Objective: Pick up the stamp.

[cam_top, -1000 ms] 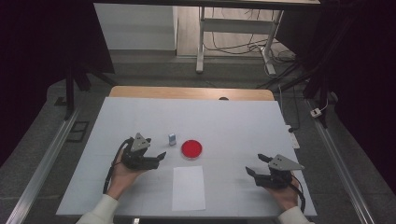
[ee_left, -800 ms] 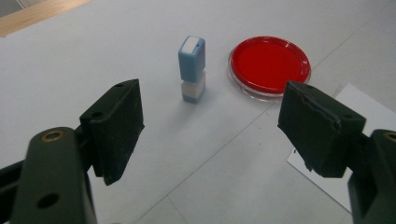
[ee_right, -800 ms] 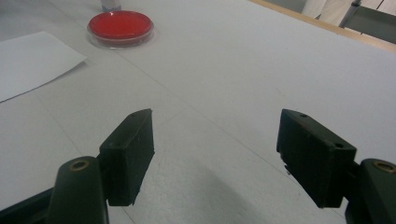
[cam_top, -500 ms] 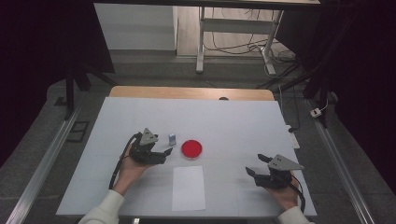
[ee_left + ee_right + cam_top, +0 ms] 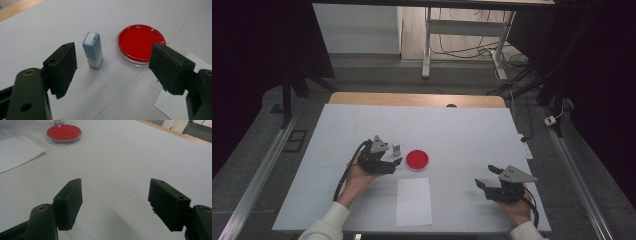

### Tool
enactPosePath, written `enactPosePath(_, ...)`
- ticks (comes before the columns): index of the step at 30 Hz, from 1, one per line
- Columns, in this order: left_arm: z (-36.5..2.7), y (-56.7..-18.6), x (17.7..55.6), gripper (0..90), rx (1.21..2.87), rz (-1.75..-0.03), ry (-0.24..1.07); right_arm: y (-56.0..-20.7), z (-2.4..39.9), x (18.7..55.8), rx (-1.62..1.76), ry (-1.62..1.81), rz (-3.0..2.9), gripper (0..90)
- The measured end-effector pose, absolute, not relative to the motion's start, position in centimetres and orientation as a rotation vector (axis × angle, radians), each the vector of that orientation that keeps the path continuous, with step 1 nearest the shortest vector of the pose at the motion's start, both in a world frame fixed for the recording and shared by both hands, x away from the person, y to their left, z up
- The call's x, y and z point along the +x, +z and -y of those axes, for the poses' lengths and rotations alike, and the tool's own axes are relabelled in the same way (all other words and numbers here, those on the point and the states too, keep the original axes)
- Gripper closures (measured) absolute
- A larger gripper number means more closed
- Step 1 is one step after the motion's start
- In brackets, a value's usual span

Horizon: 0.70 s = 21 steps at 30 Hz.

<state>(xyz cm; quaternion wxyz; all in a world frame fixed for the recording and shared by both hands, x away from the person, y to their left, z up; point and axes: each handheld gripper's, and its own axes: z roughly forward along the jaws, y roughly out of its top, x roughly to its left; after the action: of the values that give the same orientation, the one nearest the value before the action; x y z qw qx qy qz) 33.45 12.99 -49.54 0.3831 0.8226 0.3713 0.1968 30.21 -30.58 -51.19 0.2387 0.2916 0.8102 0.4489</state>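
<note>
A small blue-topped stamp [image 5: 93,50] stands upright on the white table, just left of a round red ink pad [image 5: 140,41]. My left gripper [image 5: 117,65] is open, with the stamp just beyond its jaw tips and nearer the left jaw. From above, the left gripper [image 5: 388,161] sits close beside the stamp [image 5: 396,148] and the red pad [image 5: 417,159]. A white sheet of paper [image 5: 413,200] lies in front of the pad. My right gripper [image 5: 486,176] rests open at the table's right front, nothing between its jaws [image 5: 115,195].
The white table [image 5: 462,135] has a wooden strip along its far edge. In the right gripper view the red pad [image 5: 64,132] and a paper corner [image 5: 17,151] lie far off to the left. Metal rails run along both table sides.
My left gripper has moved forward and right toward the stamp, now framing it. The right gripper has stayed put.
</note>
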Motion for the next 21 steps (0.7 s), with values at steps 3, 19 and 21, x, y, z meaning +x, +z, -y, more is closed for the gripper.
enactPosePath(3, -12.7, -49.6, 33.8, 22.6, 2.106, -0.940, 0.501, -51.2, 30.5, 30.2, 0.797, 1.226, -2.223, 26.9)
enactPosePath(19, -12.7, -50.3, 36.2, 27.0, 2.142, -0.940, 0.522, -51.3, 30.6, 30.2, 0.794, 1.224, -2.224, 27.0)
enactPosePath(21, -12.8, -50.3, 36.6, 28.7, 2.139, -0.931, 0.522, -51.3, 30.6, 30.2, 0.796, 1.219, -2.222, 27.0)
